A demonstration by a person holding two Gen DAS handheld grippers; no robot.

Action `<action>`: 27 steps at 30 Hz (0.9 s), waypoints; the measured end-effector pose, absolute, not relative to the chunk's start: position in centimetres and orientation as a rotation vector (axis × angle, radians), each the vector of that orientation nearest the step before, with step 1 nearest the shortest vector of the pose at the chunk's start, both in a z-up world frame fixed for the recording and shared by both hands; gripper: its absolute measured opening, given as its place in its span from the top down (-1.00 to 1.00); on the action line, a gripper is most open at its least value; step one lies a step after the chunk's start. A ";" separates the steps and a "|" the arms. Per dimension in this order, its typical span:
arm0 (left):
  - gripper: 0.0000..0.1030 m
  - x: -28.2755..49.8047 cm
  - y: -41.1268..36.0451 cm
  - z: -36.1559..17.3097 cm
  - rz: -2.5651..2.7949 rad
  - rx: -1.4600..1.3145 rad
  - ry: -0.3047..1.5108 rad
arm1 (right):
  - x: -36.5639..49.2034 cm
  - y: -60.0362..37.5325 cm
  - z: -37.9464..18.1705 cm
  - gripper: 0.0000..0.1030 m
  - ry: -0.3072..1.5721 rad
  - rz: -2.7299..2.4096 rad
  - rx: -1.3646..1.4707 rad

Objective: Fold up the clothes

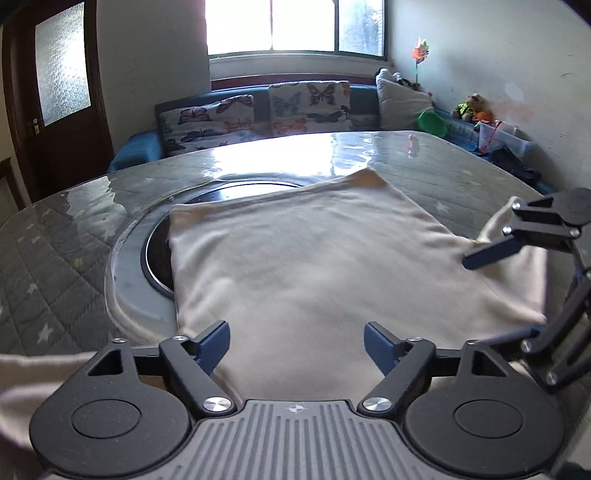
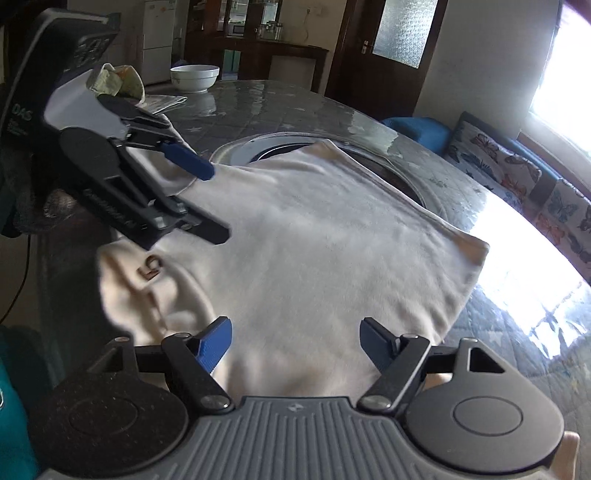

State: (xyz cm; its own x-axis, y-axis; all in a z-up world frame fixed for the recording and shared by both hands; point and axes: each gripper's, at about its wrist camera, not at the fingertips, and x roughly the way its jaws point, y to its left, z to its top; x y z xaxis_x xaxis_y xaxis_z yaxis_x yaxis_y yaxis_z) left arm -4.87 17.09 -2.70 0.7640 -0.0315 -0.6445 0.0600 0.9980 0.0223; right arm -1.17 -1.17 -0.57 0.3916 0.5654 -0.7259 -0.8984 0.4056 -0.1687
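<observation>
A bright window is set in the far wall, its glare thrown across the glossy quilted worktop. Below it, a blue sofa is lined with butterfly-print cushions. A dark wooden door with frosted glass is seen to the left. A pinwheel and soft toys are gathered in the right corner. From the right wrist view, dark cabinets and a white bowl are shown.

Cream garment near edge hidden behind left gripper body; small mark blurred (unreadable), 9 o'clock in right view.
</observation>
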 end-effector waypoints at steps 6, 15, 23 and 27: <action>-0.69 -7.8 15.8 -3.6 -0.054 0.090 0.693 | -3.2 -2.7 -0.6 -0.67 0.615 0.977 -0.622; -0.76 -9.2 15.2 -3.5 -0.048 0.135 0.672 | -3.9 -4.3 -0.2 -0.68 0.602 0.912 -0.588; -0.76 -9.1 14.7 -1.9 -0.037 0.146 0.626 | -3.9 -5.6 0.4 -0.68 0.585 0.878 -0.530; -0.76 -8.0 14.0 -1.3 -0.053 0.144 0.608 | -3.3 -6.1 -0.8 -0.68 0.615 0.823 -0.531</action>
State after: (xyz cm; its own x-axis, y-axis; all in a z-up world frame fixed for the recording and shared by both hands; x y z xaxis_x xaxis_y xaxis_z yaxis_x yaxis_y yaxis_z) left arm -8.02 13.98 -1.33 0.8199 -0.0069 -0.5725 0.0914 0.9887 0.1189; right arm -3.34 -6.05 -0.77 0.5282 0.5055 -0.6823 -0.7976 0.5711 -0.1943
